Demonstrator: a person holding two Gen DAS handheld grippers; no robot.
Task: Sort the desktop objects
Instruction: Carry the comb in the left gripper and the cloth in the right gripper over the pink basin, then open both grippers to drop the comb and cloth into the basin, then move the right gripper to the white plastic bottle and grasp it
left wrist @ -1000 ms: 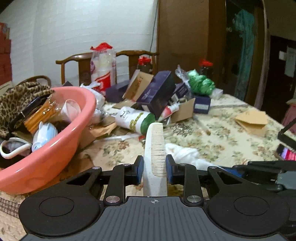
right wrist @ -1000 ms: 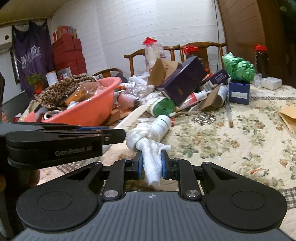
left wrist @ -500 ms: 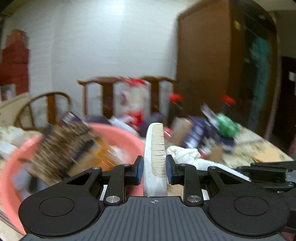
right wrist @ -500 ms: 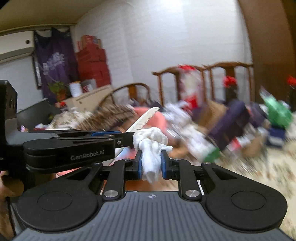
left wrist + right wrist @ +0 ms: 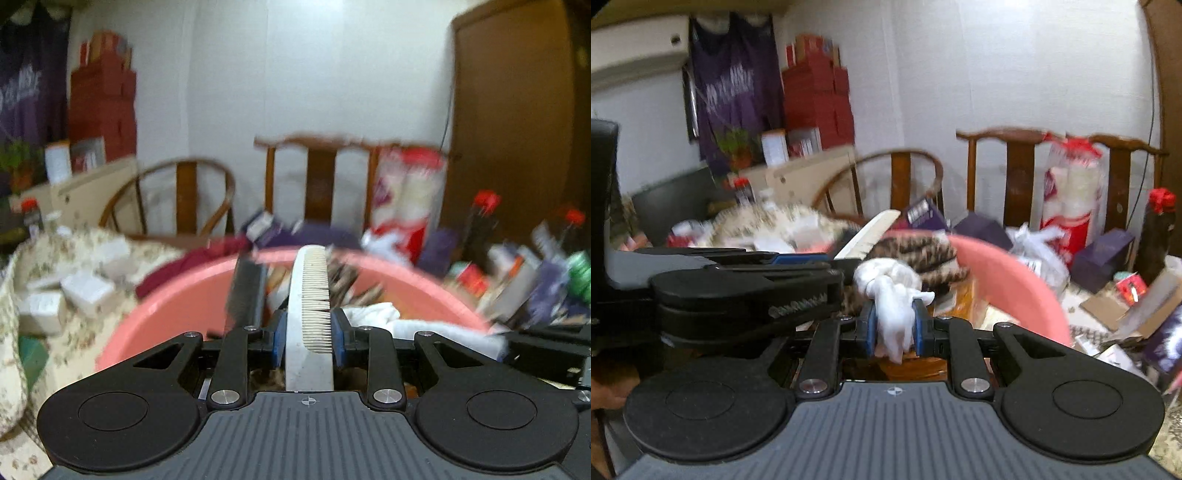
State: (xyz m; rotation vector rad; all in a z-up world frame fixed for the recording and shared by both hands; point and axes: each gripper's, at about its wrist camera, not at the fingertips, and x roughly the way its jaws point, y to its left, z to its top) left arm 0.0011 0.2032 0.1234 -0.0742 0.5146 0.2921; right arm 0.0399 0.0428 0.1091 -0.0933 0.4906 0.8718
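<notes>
My left gripper (image 5: 308, 332) is shut on a white comb (image 5: 308, 295), held upright over the near rim of a pink basin (image 5: 177, 306) full of mixed items. My right gripper (image 5: 894, 326) is shut on a knotted white cloth (image 5: 890, 291), beside and just right of the left gripper (image 5: 746, 291). The comb's tip (image 5: 871, 232) and the basin's rim (image 5: 1008, 273) also show in the right wrist view. The cloth (image 5: 384, 314) shows at the right in the left wrist view. A leopard-print item (image 5: 923, 254) lies in the basin.
Wooden chairs (image 5: 317, 177) stand behind the table. Purple boxes (image 5: 1104, 254), a red-and-white bag (image 5: 1071, 195) and cartons clutter the table to the right. White boxes (image 5: 85, 288) lie on the floral cloth at the left. Red boxes (image 5: 816, 92) are stacked by the wall.
Both grippers have swung left and up from the table's middle to the pink basin, still holding the comb and the cloth. The view is motion-blurred.
</notes>
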